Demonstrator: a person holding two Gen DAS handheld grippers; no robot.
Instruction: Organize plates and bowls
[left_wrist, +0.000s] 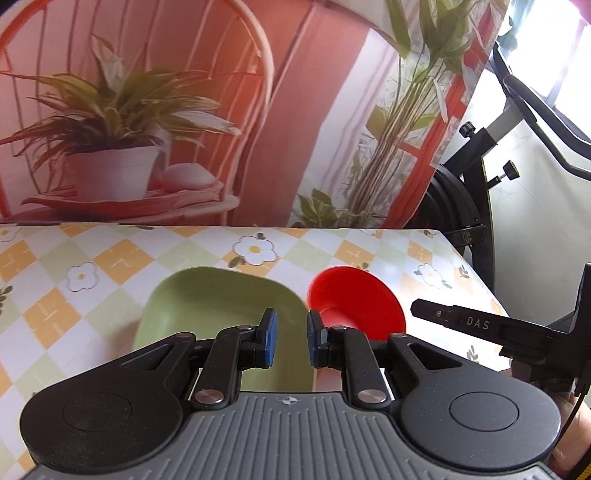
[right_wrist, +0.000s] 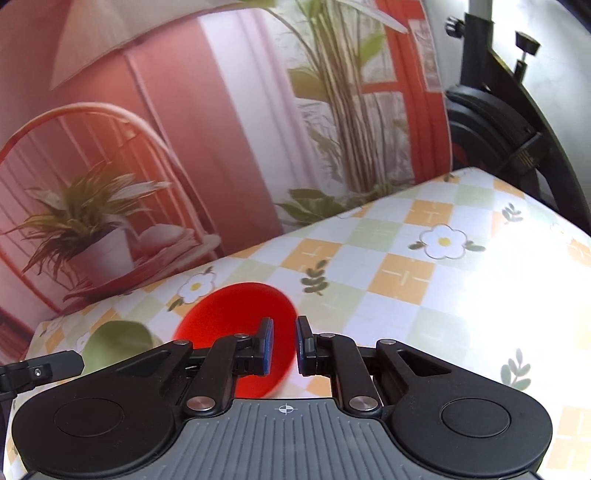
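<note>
Little looks done: the green plate (left_wrist: 207, 314) and red bowl (left_wrist: 354, 302) lie side by side unstacked, bowl at the plate's three o'clock, perhaps touching, while left gripper (left_wrist: 290, 338) and right gripper (right_wrist: 282, 345) hover with jaws spread, empty

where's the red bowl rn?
The red bowl sits on the checked tablecloth, immediately right of the green dish in the left wrist view, directly ahead of the right gripper.
</note>
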